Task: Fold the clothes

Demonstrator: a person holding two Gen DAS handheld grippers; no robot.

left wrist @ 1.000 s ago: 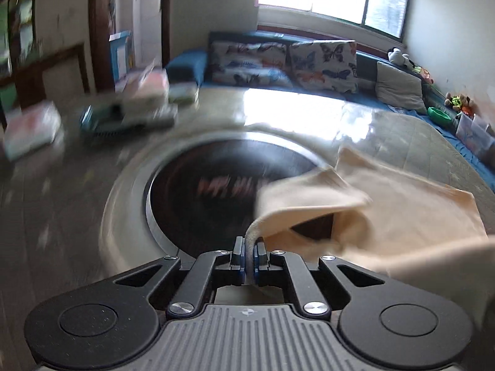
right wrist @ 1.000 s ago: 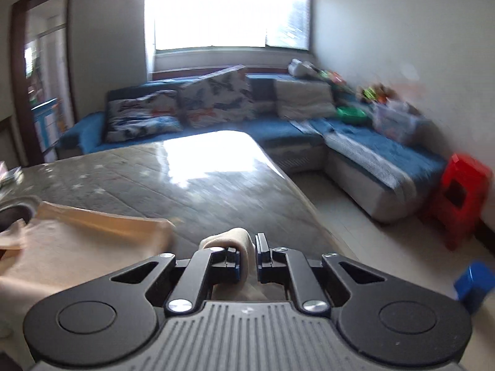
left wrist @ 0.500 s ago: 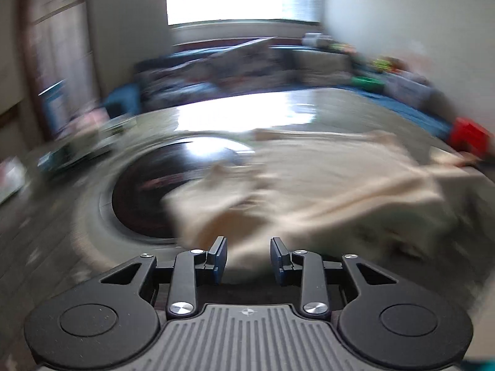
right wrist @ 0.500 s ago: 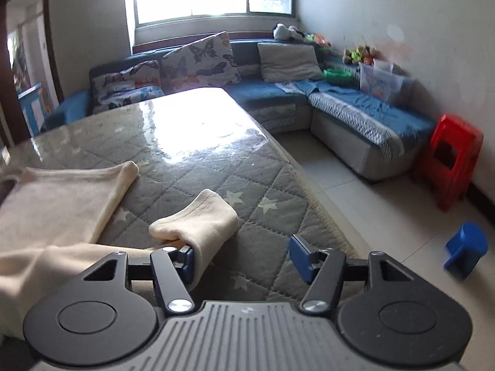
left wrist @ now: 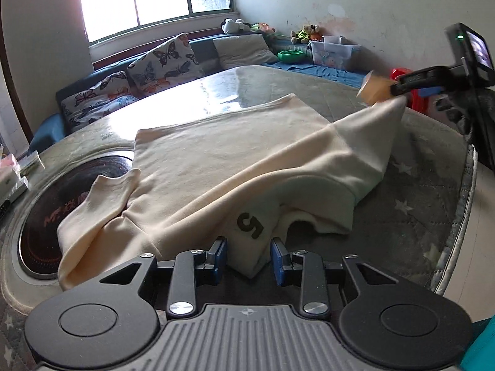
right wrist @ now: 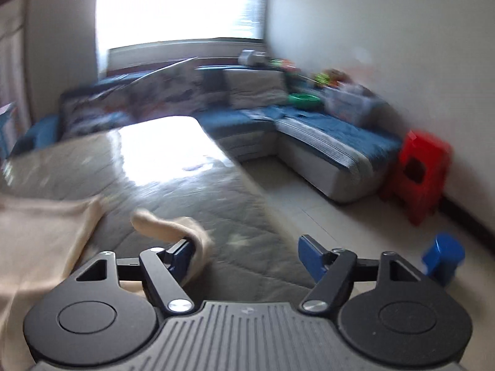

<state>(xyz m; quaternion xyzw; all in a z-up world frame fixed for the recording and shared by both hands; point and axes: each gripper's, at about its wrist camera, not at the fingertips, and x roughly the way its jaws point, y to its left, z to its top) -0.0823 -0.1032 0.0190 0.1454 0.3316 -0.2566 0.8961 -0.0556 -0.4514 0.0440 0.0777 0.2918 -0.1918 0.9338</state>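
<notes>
A cream sweatshirt point(left wrist: 216, 160) lies spread on the grey quilted table point(left wrist: 417, 204), one sleeve folded across the body. Its near part bears a dark mark and sits between the jaws of my left gripper point(left wrist: 247, 261), which stands open around it. In the left wrist view my right gripper point(left wrist: 399, 88) is at the far right, with the sleeve end draped up against it. In the blurred right wrist view my right gripper point(right wrist: 244, 253) is wide open, and the cream sleeve cuff point(right wrist: 173, 228) rests against its left finger point(right wrist: 181, 255).
A round dark hotplate point(left wrist: 55, 213) is set into the table at the left, partly under the sweatshirt. Boxes point(left wrist: 12, 179) sit at the far left edge. Beyond the table are a blue sofa point(right wrist: 309, 133), a red stool point(right wrist: 423, 167) and a blue stool point(right wrist: 444, 253).
Both grippers have opened and let go of the cream cloth. The left view has swung right; the sweatshirt now lies laid out with a sleeve across it. The right gripper has opened wider.
</notes>
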